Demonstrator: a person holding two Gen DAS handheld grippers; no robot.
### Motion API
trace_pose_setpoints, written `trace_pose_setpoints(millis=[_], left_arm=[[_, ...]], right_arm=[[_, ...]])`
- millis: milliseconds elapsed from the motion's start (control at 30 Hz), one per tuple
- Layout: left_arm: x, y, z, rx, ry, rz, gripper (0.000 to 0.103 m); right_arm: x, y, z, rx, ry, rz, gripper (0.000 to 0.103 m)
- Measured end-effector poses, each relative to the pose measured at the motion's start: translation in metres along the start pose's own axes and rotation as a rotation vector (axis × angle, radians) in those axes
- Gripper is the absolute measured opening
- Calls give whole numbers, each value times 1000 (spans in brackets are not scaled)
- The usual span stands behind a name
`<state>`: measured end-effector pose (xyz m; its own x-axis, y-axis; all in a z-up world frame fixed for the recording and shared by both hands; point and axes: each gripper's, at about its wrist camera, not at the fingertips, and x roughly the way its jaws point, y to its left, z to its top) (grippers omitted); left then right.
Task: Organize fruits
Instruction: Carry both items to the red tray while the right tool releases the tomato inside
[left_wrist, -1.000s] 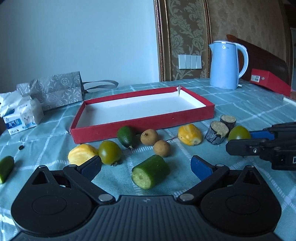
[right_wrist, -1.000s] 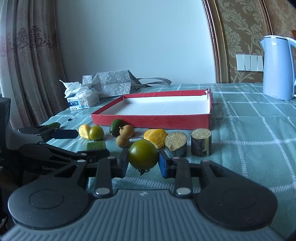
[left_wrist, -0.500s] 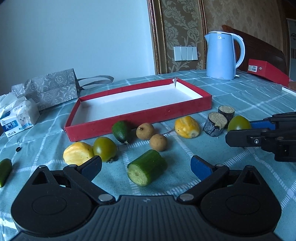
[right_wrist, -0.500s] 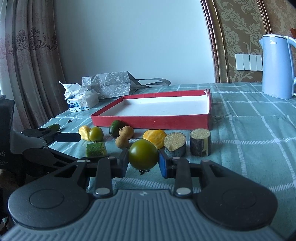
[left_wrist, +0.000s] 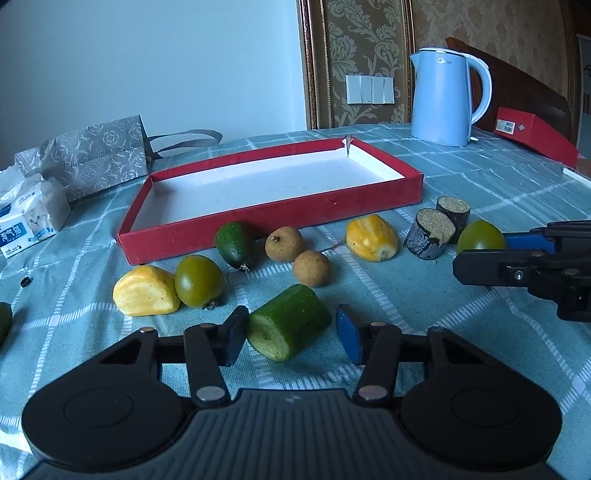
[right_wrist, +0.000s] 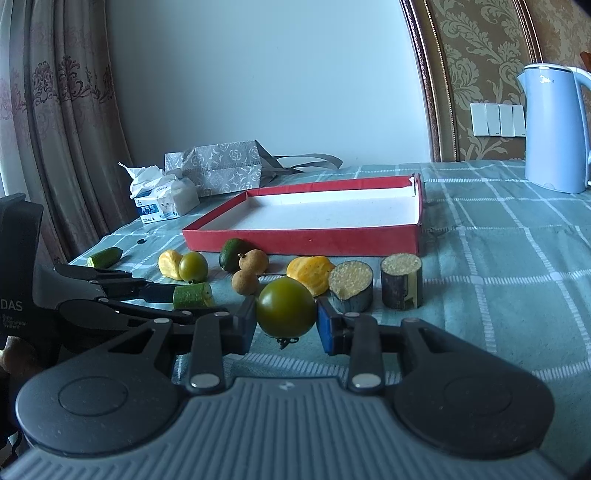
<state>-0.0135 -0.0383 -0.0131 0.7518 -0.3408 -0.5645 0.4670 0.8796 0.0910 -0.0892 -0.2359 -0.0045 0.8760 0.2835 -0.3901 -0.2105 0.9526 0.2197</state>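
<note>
Right gripper (right_wrist: 286, 328) is clamped on a green tomato (right_wrist: 286, 312), just above the tablecloth (right_wrist: 498, 295); left gripper (left_wrist: 290, 338) sits partly open around a cucumber chunk (left_wrist: 290, 321), touching only one finger; red tray (left_wrist: 280, 218) sits behind the fruit.

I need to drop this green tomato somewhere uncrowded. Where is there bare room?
The white floor of the red shallow box is bare wall to wall. Open checked tablecloth lies right of the two dark cut cylinders, toward the blue kettle. The strip before the box's front wall is crowded with fruit.
</note>
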Motion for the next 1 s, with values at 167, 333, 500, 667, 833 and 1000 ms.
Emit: trace_pose_setpoints(millis=[167, 333, 500, 667, 833, 1000], left_arm=[[-1, -1, 1, -14, -2, 17, 45], [-8, 0, 6, -57, -26, 46, 45], [-9, 15, 20, -174, -6, 136, 45], [-2, 36, 22, -282, -19, 231, 45], [-1, 49, 19, -332, -49, 298, 45], [-6, 58, 15, -383, -72, 274, 45]], right_arm=[[-1, 0, 0, 1, -1, 0, 33], [-2, -1, 0, 8, -11, -5, 33], [-3, -1, 0, 9, -20, -17, 33], [-3, 2, 0, -6, -29, -33, 32], [-2, 5, 2, -21, -39, -45, 32], [-1, 13, 8, -44, -61, -43, 32]])
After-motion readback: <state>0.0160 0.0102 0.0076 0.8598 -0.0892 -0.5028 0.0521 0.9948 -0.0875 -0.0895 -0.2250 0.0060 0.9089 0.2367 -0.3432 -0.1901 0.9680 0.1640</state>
